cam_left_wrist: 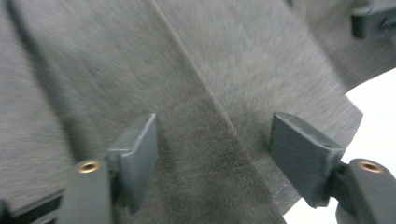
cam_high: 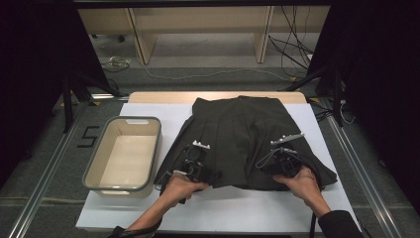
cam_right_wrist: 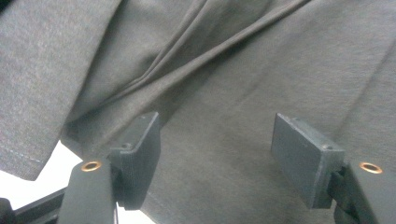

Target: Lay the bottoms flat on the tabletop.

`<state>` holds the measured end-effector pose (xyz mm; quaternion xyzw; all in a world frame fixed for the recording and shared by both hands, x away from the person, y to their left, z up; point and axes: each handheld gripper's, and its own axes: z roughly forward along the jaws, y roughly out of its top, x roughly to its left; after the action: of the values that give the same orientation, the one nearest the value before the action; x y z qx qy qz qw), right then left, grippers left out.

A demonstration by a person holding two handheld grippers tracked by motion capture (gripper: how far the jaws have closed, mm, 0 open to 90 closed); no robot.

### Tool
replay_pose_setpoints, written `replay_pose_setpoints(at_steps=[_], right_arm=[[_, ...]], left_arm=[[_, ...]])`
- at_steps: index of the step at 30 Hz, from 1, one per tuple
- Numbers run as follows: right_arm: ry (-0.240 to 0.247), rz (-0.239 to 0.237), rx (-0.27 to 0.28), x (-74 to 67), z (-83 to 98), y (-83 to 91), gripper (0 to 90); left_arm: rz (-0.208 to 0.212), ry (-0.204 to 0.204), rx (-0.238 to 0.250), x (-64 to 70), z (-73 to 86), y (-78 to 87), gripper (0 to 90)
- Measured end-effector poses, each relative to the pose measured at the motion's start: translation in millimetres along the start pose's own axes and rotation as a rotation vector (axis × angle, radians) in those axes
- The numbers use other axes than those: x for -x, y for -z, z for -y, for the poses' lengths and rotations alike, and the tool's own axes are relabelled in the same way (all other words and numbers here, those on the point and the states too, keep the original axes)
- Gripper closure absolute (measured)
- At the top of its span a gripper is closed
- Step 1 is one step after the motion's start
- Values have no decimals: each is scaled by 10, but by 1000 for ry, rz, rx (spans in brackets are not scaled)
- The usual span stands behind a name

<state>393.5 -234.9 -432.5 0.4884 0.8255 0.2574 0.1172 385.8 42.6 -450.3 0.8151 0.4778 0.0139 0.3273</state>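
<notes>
Looking at a white table (cam_high: pixel 148 208) with a dark pleated skirt (cam_high: pixel 237 134) spread flat across the middle, hem toward me, and an empty beige bin (cam_high: pixel 104 148) just beside it on the left. My left gripper (cam_left_wrist: pixel 212 149) and right gripper (cam_right_wrist: pixel 215 151) sit over the near hem, jaws spread wide on both, nothing pinched, just fabric under them.
</notes>
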Motion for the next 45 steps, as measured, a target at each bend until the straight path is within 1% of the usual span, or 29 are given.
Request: replay_pose_setpoints(at_steps=[2, 3, 4, 5, 6, 7, 9, 11, 13, 14, 16, 17, 19, 22, 25, 30, 34, 37, 40, 43, 45], right_arm=[[-2, -9, -7, -15, 7, -18, 339], [-5, -15, -7, -17, 10, -21, 344], [-6, -16, -6, -23, 12, -23, 350], [-5, -15, -7, -31, 14, -26, 353], [-2, -17, -11, -41, 17, -34, 356], [1, -20, -15, -45, 20, -40, 359], [6, -22, -27, -62, 27, -64, 360], [14, -23, -43, -82, 31, -80, 360], [18, -26, -45, -97, 34, -84, 368], [17, -27, -45, -104, 35, -86, 375], [20, -31, -48, -117, 39, -97, 381], [20, -32, -52, -127, 42, -104, 383], [28, -34, -64, -143, 46, -122, 385], [37, -38, -72, -173, 49, -144, 389], [41, -48, -74, -214, 50, -150, 397], [58, -77, -74, -311, 62, -152, 406], [72, -102, -79, -420, 73, -176, 402], [82, -123, -87, -498, 77, -209, 410], [98, -110, -91, -571, 91, -250, 451], [116, -118, -106, -619, 106, -293, 439], [137, -108, -125, -642, 123, -328, 438]], left_arm=[[-32, -26, 1, 7, 4, -43, 525], [-46, -41, 15, 12, 6, -44, 634], [-48, -58, 20, 13, 7, -28, 734], [-47, -74, 28, 14, 6, -4, 801], [-47, -82, 32, 12, 4, 15, 834], [-44, -93, 34, -1, -4, 44, 845], [-31, -81, 45, -50, -28, 100, 850], [-43, -78, 65, -131, -61, 170, 859], [-49, -48, 95, -243, -99, 248, 864], [-46, -32, 106, -306, -113, 285, 864], [-56, -6, 121, -421, -122, 331, 862], [-60, 6, 121, -472, -122, 342, 860], [-100, 8, 126, -559, -118, 341, 859], [-115, 33, 118, -653, -99, 300, 856], [-123, 36, 104, -677, -73, 236, 849], [-131, 30, 83, -662, -46, 164, 832], [-125, 22, 81, -636, -47, 166, 816], [-121, 23, 83, -634, -48, 170, 817], [-107, 19, 84, -646, -42, 181, 842], [-100, 15, 82, -635, -42, 192, 857], [-97, 16, 80, -631, -45, 193, 860]])
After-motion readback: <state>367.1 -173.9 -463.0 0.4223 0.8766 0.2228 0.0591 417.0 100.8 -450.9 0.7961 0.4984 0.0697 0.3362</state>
